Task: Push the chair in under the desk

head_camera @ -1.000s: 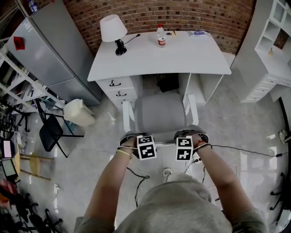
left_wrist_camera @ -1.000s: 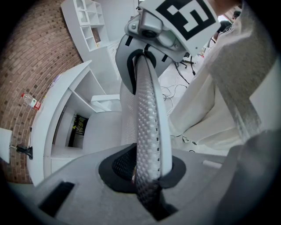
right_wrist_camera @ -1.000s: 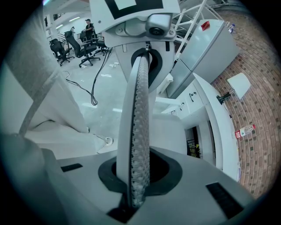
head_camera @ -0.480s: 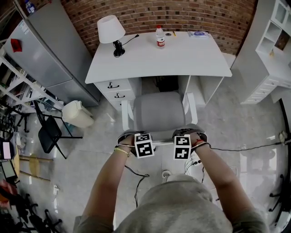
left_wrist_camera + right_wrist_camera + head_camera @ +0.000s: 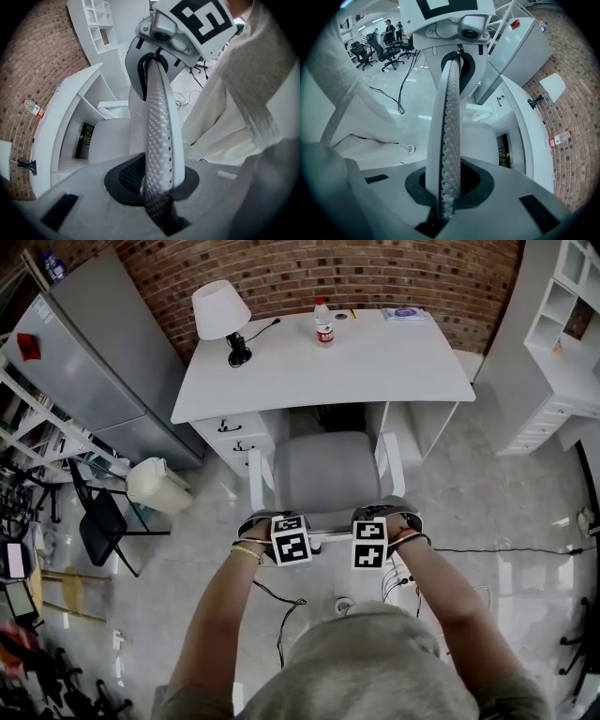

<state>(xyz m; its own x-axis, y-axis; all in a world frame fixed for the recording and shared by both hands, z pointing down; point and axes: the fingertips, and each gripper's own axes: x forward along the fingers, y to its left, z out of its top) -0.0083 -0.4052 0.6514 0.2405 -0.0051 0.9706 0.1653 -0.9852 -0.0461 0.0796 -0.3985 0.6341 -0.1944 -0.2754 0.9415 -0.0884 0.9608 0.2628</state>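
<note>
Before the desk [image 5: 328,362], fingers [image 5: 479,190] of the right gripper [image 5: 446,202] pinch the chair [image 5: 447,117].

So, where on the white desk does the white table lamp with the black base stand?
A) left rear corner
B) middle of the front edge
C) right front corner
A: the head view shows the white table lamp at the left rear corner of the white desk, left of the clear plastic bottle with the red label.
</note>
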